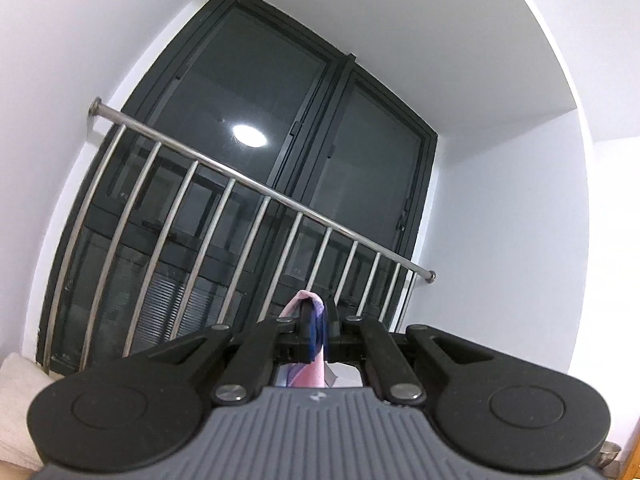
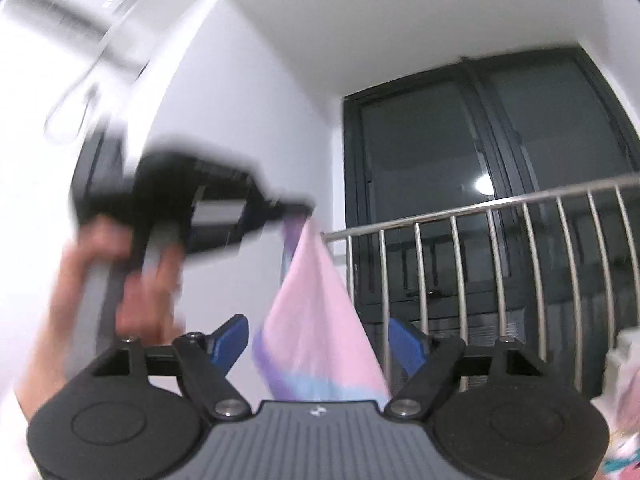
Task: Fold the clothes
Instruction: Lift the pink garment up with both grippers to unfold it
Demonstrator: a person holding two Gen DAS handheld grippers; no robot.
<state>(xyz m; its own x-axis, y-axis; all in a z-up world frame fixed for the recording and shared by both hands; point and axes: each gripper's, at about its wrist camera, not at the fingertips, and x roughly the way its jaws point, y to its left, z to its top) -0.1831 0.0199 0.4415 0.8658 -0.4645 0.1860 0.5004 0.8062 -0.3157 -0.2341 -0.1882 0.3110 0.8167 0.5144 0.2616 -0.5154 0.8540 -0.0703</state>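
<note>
A pink garment with purple and light blue bands hangs from one pinched corner. My left gripper is shut on that corner, and pink and purple cloth bunches between its fingers. In the right wrist view, the left gripper appears blurred at the upper left, held by a person's hand. My right gripper is open. The hanging cloth passes between its blue pads, and a gap shows on each side of it.
A steel railing with upright bars stands in front of a dark window, between white walls. Something white and folded lies at the lower left. More cloth is piled at the right edge.
</note>
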